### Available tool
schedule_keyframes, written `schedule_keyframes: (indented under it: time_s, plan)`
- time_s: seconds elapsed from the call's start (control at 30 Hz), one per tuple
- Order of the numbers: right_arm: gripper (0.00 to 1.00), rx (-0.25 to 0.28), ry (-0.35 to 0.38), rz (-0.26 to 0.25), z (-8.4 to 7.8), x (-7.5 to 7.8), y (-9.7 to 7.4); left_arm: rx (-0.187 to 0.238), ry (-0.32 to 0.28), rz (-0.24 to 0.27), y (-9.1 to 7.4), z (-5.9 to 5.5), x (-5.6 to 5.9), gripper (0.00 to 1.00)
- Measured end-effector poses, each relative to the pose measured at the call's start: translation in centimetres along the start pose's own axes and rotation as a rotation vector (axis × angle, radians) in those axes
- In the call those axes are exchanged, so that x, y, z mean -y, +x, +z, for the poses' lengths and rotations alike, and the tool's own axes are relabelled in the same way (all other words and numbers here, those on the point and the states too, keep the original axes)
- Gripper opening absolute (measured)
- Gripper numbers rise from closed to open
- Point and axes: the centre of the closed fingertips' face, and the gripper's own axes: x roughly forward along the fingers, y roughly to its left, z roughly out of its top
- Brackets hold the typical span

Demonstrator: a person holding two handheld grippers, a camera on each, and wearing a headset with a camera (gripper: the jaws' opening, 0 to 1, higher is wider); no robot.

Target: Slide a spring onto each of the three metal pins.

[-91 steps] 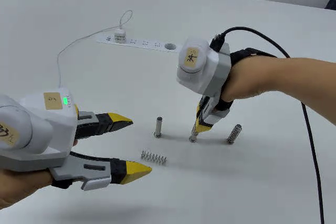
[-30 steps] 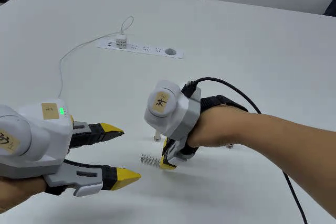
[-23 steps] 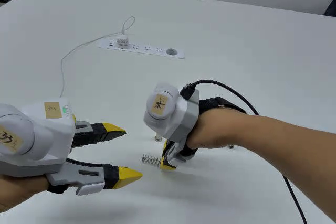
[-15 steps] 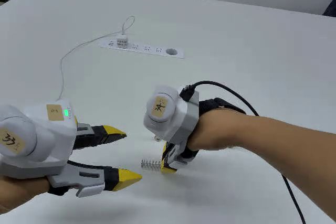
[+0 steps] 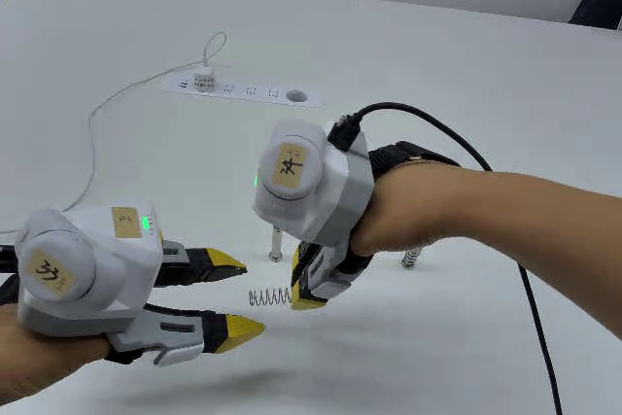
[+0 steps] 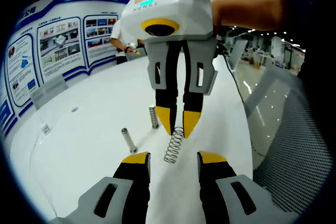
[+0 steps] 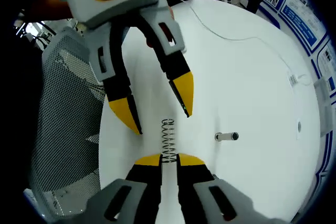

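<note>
Spring pick-up: right gripper takes the loose spring off the counter; left gripper hovers open.
The right fingers are closed on one spring end, near the bare pin. Advise a light end grip, bore clear, axis stood over the pin. The left gripper view adds a sprung pin behind; the right gripper view gives the grip.

R gripper tips tight on spring end — L gripper wide, just beside.
</note>
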Motion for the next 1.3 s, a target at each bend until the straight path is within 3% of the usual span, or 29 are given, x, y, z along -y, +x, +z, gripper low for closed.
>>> schedule_keyframes:
  time_s: [0.4, 0.6, 0.97, 1.3]
  plan:
    - [0.11, -0.018, -0.034, 0.004, 0.3, -0.9, -0.5, -0.039, 0.107, -0.025, 0.5, -0.2, 0.5, 0.15]
    - [0.11, -0.013, -0.036, 0.001, 0.5, -1.0, -0.9, -0.057, 0.139, -0.032, 0.7, -0.4, 0.8, 0.12]
    - [0.16, 0.025, -0.030, 0.000, -0.1, -1.0, -1.0, -0.037, 0.131, -0.031, 0.5, 0.0, 0.7, 0.11]
    - [0.12, 0.052, -0.028, -0.002, 0.4, -1.0, -1.4, -0.025, 0.114, -0.033, 0.8, 0.3, 0.9, 0.11]
